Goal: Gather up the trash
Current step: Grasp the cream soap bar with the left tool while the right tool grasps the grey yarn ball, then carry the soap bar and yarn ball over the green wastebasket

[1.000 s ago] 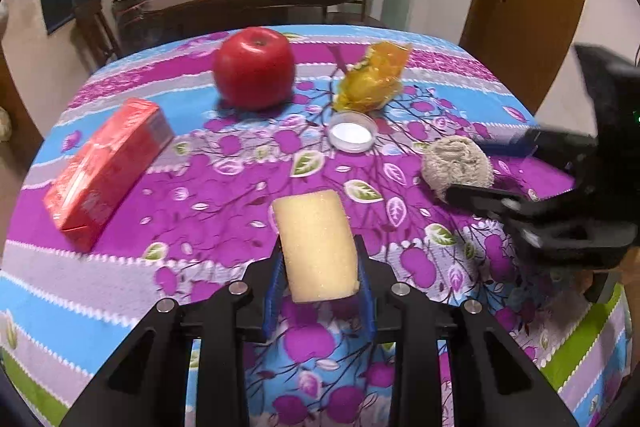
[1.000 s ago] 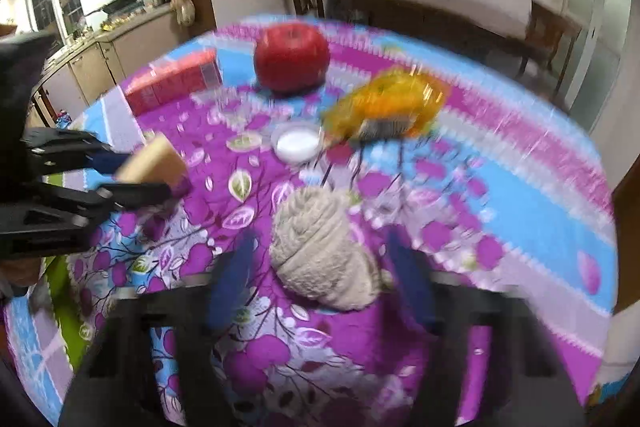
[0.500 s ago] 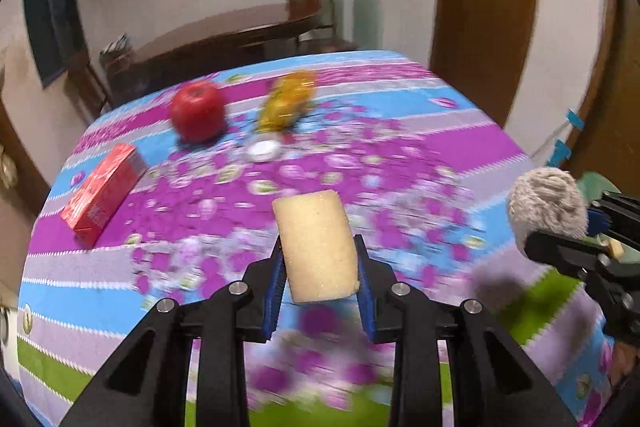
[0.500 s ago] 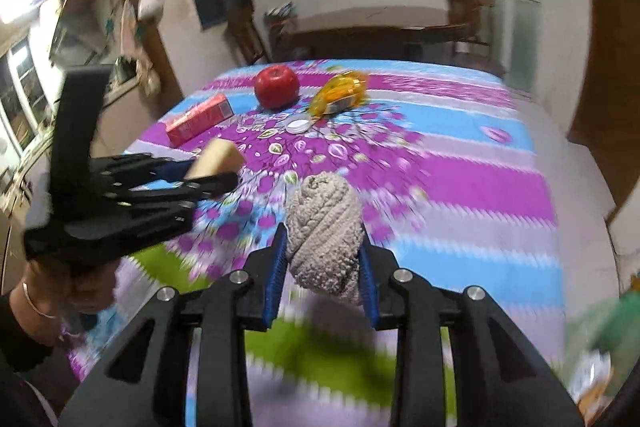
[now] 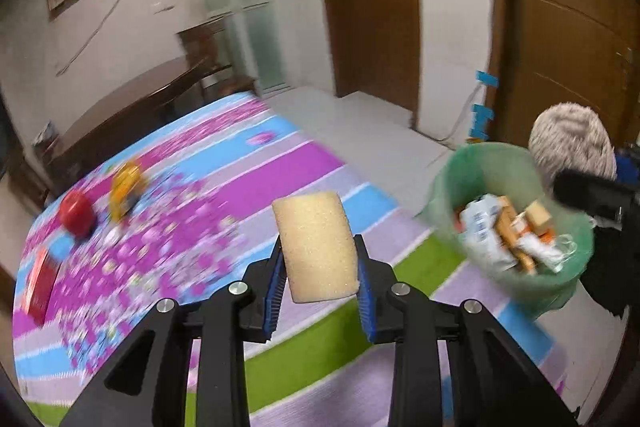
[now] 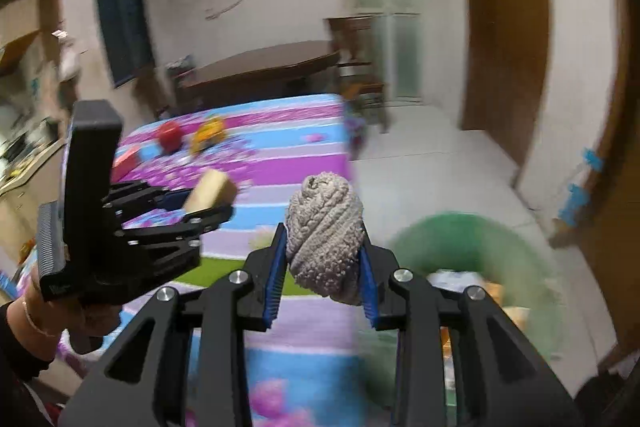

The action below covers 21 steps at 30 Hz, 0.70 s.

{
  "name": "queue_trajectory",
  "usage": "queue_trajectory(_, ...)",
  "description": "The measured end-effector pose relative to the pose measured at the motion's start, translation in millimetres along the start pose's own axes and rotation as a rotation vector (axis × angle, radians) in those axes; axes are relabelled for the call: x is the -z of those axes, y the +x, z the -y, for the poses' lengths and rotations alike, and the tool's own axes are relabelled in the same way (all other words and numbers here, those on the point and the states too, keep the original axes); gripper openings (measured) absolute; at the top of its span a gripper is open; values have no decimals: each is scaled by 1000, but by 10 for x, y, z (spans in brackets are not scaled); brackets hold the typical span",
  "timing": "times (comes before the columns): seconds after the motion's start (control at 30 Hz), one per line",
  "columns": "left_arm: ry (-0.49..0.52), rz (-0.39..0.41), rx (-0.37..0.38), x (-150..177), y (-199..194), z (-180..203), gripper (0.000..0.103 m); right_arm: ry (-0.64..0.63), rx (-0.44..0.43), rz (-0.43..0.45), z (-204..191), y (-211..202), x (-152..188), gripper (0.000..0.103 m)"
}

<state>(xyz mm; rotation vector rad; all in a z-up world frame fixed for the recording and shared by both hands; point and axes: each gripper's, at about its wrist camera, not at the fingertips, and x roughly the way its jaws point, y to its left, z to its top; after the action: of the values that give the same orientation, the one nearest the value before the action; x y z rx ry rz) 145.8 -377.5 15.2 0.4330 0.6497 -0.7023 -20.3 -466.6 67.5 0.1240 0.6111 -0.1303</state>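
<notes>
- Yellow sponge [image 5: 318, 245]: a rectangular block with rounded corners, upright between the two blue pads [image 5: 273, 293] of the left gripper [image 5: 320, 291], which are closed against its sides; it is carried in the air above the striped edge of the tablecloth [image 5: 280, 171].
- Grey knitted ball [image 6: 326, 237]: a rolled, cable-patterned bundle clamped between the blue pads of the right gripper [image 6: 322, 279]; its top stands above the fingertips. In the left wrist view it appears at the far right, just above the rim of the bin.
- Green bin [image 5: 480, 167]: a translucent green tub on the floor beside the table edge, to the right of the sponge. It already holds white wrappers, a tan block and orange packaging. In the right wrist view it is blurred and lies just below and to the right of the knitted ball.
- Left gripper seen from the right wrist camera: black frame held in a hand [image 6: 86, 319] with a dark sleeve and a thin bracelet; the sponge is visible at its tips.
- Table: covered by a cloth with magenta flower print and blue, lilac and green stripes.
- Far end of the table: a red apple [image 5: 76, 213], an orange-yellow wrapper [image 5: 126, 189] beside it, and a red box [image 5: 40, 281] at the left edge, all blurred.
- Background: tiled floor, brown wooden doors [image 5: 560, 27], a dark wooden table [image 6: 260, 67], a frosted glass door.
</notes>
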Motion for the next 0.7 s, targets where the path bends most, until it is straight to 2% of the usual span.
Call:
queue_trajectory(0.13,85,25,37,-273,145,494,33,72,98,-12,489,-135,26,30)
queue_trajectory(0.3,147,-18,128,-509,460,986,33,158,178,-58,988,-123,89,30)
queue_trajectory(0.43,196,-88,260,-674,759,1310,33,226,193,-110,1253,46,129,30)
queue_trajectory(0.63,189,-148,378,-835,1076,1509,33,283,207,-166,1494,277,197,33)
queue_trajectory(0.67,200,-163,402,-834,1127,1540,37,279,205,-173,1512,319,207,34)
queue_trajectory(0.7,209,-172,404,-830,1171,1568,57,273,207,-183,1532,357,231,44)
